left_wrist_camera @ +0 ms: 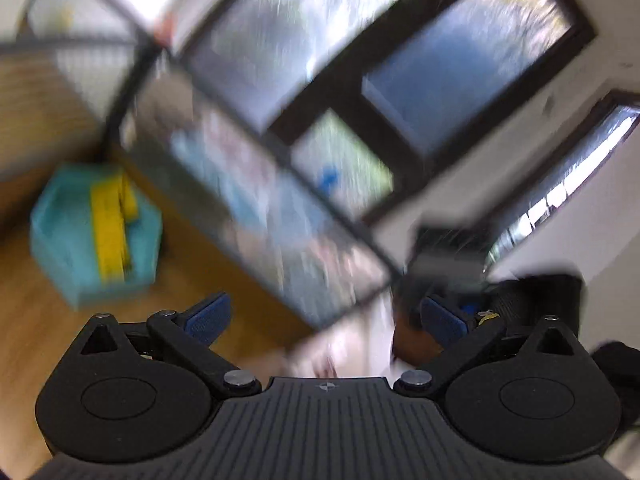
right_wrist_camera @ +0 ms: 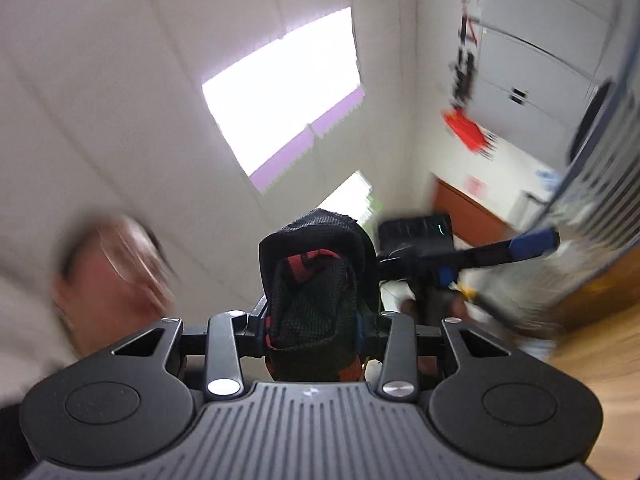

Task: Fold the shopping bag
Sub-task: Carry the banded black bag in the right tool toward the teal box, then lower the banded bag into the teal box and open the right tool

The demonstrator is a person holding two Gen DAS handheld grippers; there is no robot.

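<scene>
The shopping bag (left_wrist_camera: pixel 276 208) is a large printed sheet, blurred, held up in the air across the middle of the left wrist view. My left gripper (left_wrist_camera: pixel 326 318) is open, with its blue pads (left_wrist_camera: pixel 210 316) wide apart and the bag's lower corner just ahead between them. My right gripper (right_wrist_camera: pixel 314 320) is shut on a black mesh bag handle (right_wrist_camera: pixel 316 276) with red trim, bunched and sticking up between the jaws. The bag body (right_wrist_camera: pixel 580 236) hangs at the right edge of the right wrist view, where the left gripper (right_wrist_camera: pixel 532 242) reaches toward it.
A teal and yellow container (left_wrist_camera: pixel 96 232) sits on the wooden floor (left_wrist_camera: pixel 48 300) at the left. Dark-framed windows (left_wrist_camera: pixel 400 80) fill the background. The right wrist view faces the ceiling with a bright light panel (right_wrist_camera: pixel 284 88), white cabinets (right_wrist_camera: pixel 532 52) and a person's blurred face (right_wrist_camera: pixel 112 264).
</scene>
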